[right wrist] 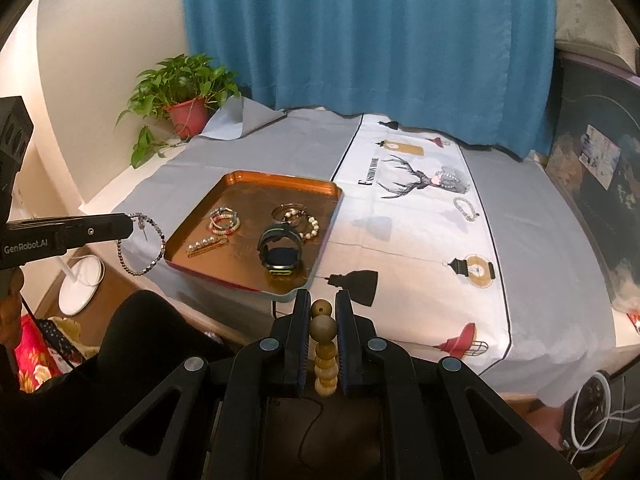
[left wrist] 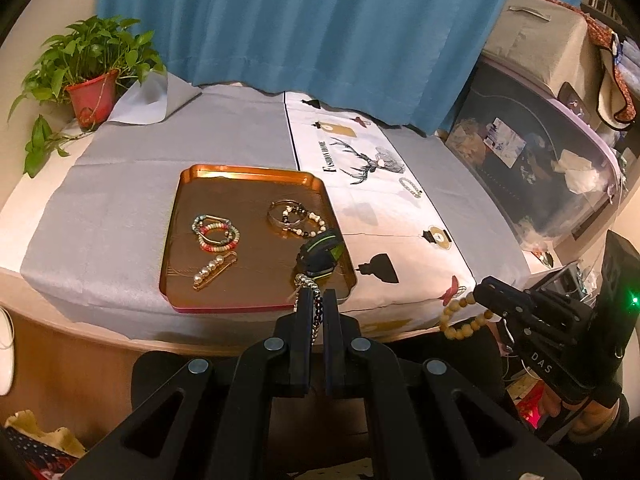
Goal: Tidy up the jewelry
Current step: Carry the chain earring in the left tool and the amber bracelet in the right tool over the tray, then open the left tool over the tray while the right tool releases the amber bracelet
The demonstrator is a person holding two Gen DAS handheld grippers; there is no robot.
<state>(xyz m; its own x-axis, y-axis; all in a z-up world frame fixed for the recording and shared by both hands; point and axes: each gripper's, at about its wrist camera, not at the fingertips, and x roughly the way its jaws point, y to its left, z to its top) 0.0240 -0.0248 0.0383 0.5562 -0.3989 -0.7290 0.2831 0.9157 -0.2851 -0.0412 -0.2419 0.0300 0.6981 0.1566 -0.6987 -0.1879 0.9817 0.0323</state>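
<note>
Left tongs point(left wrist: 318, 294): my jaws pinched on a dark bead bracelet point(right wrist: 141, 243) — just short of the tray point(left wrist: 256, 176).
Right tongs point(right wrist: 322, 300): clamped on wooden beads point(right wrist: 323, 328) — probably a bracelet.

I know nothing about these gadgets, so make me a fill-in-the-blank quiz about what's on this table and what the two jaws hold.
1. The right gripper is shut on a bracelet of large ______ beads.
2. The left gripper is shut on a thin bead chain shaped as a ______.
3. The pearl hair clip lies inside the copper ______.
4. The potted plant stands in a ______ pot.

Missing words: wooden; loop; tray; red
</note>
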